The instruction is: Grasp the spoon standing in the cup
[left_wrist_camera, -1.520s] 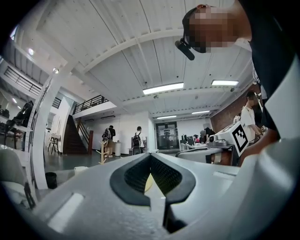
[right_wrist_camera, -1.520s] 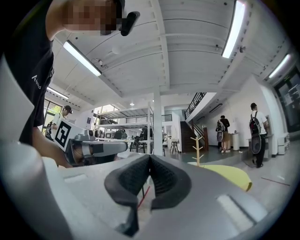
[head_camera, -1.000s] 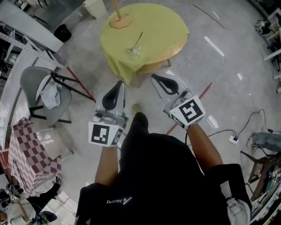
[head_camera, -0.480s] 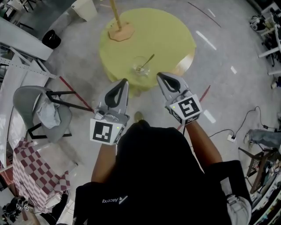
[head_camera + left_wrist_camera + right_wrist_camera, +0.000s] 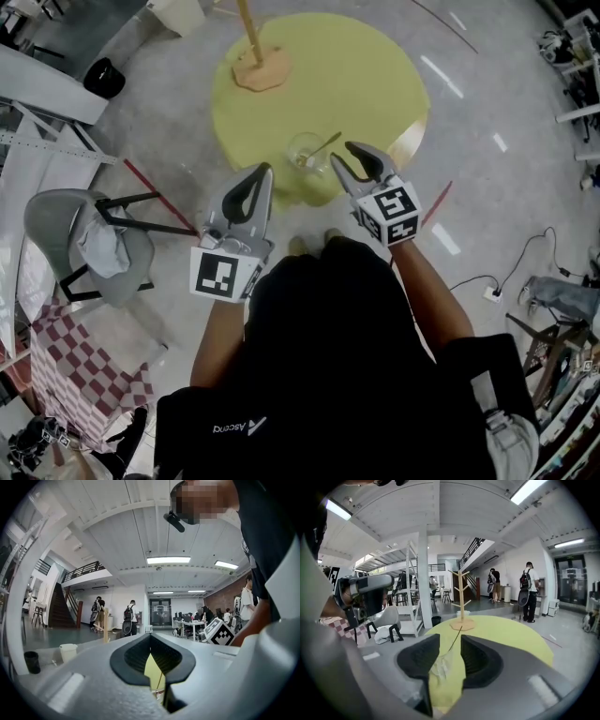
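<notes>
A clear glass cup (image 5: 305, 150) stands near the front edge of the round yellow-clothed table (image 5: 361, 75). A spoon (image 5: 324, 146) leans in it, handle toward the right. My right gripper (image 5: 343, 153) hovers just right of the cup. Its jaws are opening and nothing is between them. In the right gripper view the cup (image 5: 439, 665) and the spoon's handle (image 5: 458, 633) show through the gap of the right gripper (image 5: 450, 639). My left gripper (image 5: 266, 170) is shut and empty, off the table's edge, left of the cup. In its own view the left gripper (image 5: 150, 636) hides most of the table.
A wooden rack stand (image 5: 258, 66) rises at the table's far left. A grey chair (image 5: 89, 234) with a cloth on it and a checkered cloth (image 5: 75, 375) lie to my left. A black bin (image 5: 103, 80) sits beyond. Cables (image 5: 525, 262) run at right.
The person has stepped up to the table, and both grippers have come close to the cup. The right gripper's jaws, closed before, now stand apart beside the cup.
</notes>
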A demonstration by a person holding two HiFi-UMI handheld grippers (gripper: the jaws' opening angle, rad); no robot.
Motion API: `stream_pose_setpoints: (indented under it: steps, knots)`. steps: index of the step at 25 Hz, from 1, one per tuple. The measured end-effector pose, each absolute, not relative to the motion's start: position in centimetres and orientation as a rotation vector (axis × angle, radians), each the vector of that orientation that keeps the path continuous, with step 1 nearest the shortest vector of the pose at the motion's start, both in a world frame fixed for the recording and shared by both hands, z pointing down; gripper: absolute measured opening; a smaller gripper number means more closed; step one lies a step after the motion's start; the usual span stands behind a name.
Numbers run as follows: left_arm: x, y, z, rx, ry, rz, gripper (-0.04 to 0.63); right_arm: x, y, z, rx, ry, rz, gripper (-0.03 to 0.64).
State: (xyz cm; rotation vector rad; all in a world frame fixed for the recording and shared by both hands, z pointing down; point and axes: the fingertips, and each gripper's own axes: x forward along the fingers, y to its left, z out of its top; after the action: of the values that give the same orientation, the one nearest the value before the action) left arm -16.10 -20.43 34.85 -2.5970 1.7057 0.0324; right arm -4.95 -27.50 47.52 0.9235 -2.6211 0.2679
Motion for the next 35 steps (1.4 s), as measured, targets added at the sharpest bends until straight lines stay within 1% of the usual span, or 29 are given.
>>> stream_pose_setpoints:
  steps: [2,8,13,15,18,26,35]
  knots:
    - [-16.3,-20.9,35.0,-2.575,1.745,0.014,0.011,-5.3,-28.5,48.6,0.894,-2.617,0.325,0.154]
    - [-16.9,-22.1,35.1,-2.521,1.847,-0.01,0.011,-7.0,-30.9,50.9,0.796,-2.608,0.414,0.153]
    - [-17.5,-22.0,35.6,-2.485,1.924,-0.034,0.011,-8.2,-30.8,51.3,0.717,-2.616,0.383,0.082]
    - [-17.5,-22.0,35.8,-2.473,1.946,-0.038,0.011,-8.3,-30.9,51.2,0.71,-2.621,0.376,0.028]
    - [-17.6,-21.9,35.8,-2.462,1.966,-0.036,0.011,-8.8,-30.7,50.8,0.694,-2.635,0.38,0.011]
    - [-17.1,-21.6,35.8,-2.453,1.971,-0.02,0.011,-8.9,-29.8,47.8,0.656,-2.697,0.342,0.005]
    - [-16.7,-20.8,34.1,-2.437,1.944,0.02,0.011,-6.5,-27.4,39.3,0.637,-2.833,0.261,0.005]
